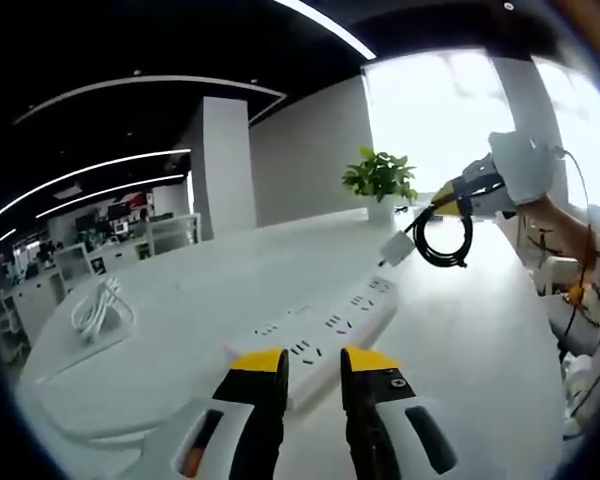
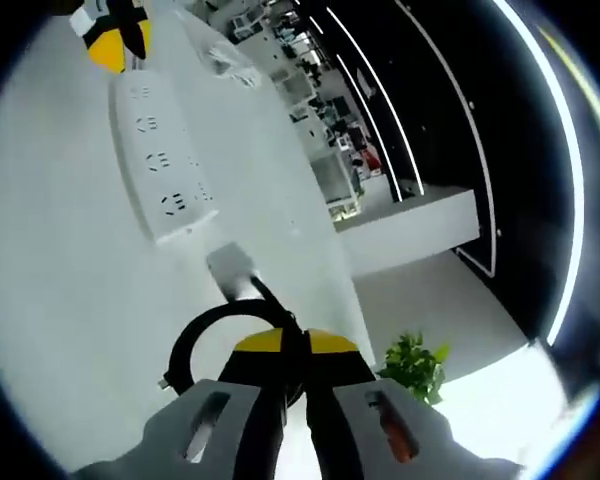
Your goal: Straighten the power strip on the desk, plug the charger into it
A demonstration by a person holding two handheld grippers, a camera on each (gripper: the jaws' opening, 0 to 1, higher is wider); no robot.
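Left gripper view: left gripper [image 1: 313, 366] held low over the white desk [image 1: 460, 340], yellow-tipped jaws standing apart, nothing between them, tips just short of the near end of the power strip [image 1: 325, 330]. One power strip, long and white, lying flat on the desk, running away up and to the right at a slant, several socket groups along its top. Beyond its far end, the right gripper [image 1: 450, 196] reaching in from the right, raised above the desk, with a person's patterned sleeve [image 1: 550, 235] behind it. Hanging from that gripper: one white charger [image 1: 397, 247] with its black cable [image 1: 443, 240] looped in a coil, the charger in the air just past the strip's far end (apart from the sockets, not in any of them).

Right gripper view: right gripper [image 2: 287, 345] with jaws pressed together on the black cable [image 2: 205, 345] at the top of its coil; charger [image 2: 232, 270] dangling ahead of the tips, close to the near end of the power strip [image 2: 160, 160] but not touching. Left gripper [image 2: 112, 35] at the strip's far end, yellow tip visible.

Elsewhere, counted: one potted green plant [image 1: 380, 180] at the desk's far edge, one coil of white cable [image 1: 98, 308] lying well off to the left on the desk.
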